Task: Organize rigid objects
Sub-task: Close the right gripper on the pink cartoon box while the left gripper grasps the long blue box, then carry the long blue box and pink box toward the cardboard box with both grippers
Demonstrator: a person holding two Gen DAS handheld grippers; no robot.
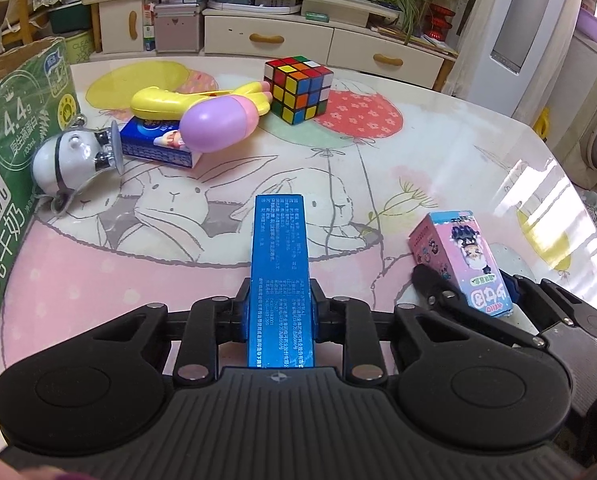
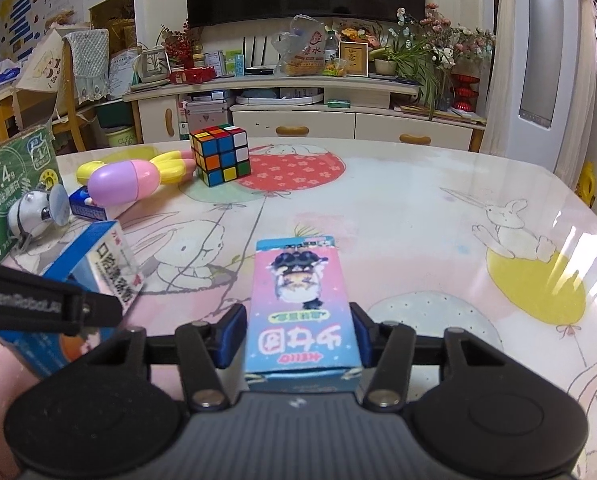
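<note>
Green cardboard milk carton (image 1: 16, 168) cut by the left edge; small blue box (image 1: 158, 146) half hidden under purple-pink plastic capsule toy (image 1: 218, 122).

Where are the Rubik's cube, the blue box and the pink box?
Rubik's cube (image 1: 298, 90): left wrist view, front corner.
Blue box (image 1: 280, 276): left wrist view, printed top face.
Pink box (image 2: 302, 312): right wrist view, top face.

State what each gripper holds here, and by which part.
Left gripper: the blue box, clamped across its long sides at its near end. Right gripper: the pink box, gripped by its side faces near its near end.
</note>
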